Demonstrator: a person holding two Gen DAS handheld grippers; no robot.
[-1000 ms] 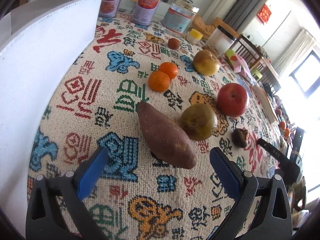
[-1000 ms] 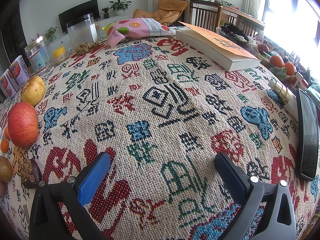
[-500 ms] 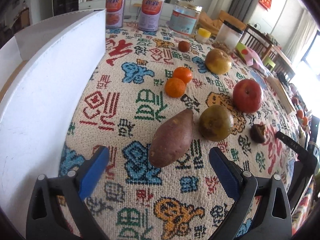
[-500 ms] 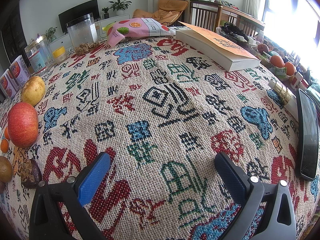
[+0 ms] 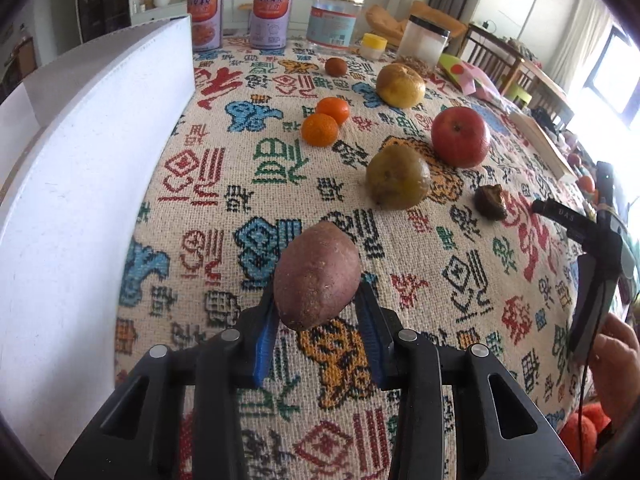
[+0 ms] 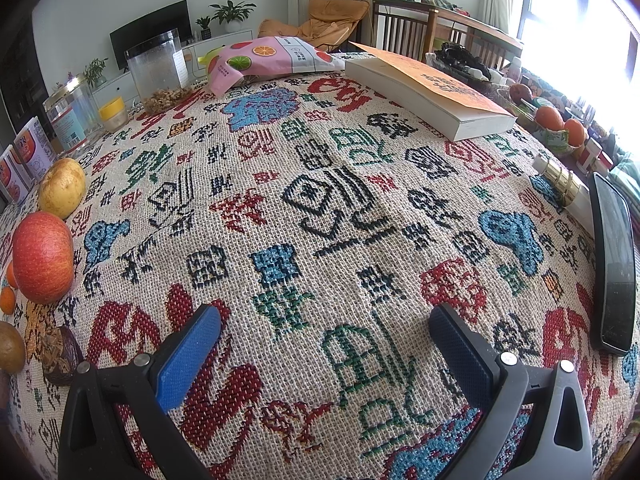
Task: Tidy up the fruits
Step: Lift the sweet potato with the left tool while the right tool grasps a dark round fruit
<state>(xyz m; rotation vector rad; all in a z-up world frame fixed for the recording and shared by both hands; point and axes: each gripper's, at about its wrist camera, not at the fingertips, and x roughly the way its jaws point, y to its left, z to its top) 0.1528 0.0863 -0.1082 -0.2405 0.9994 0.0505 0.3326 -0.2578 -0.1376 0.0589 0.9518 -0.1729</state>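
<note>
Sweet potato (image 5: 316,274): sitting clamped between the blue pads of the left tool (image 5: 318,316), whose jaws have just been closing on it, its far end pointing away over the patterned desk (image 5: 280,160). Ahead of this tool are lying a green-brown fruit (image 5: 398,178), a red apple (image 5: 460,136) and two tangerines (image 5: 320,130). A white box (image 5: 80,168) is standing to its left. Right tool (image 6: 324,344): hovering wide apart over bare cloth, gripping nothing, with the red apple at its far left.
</note>
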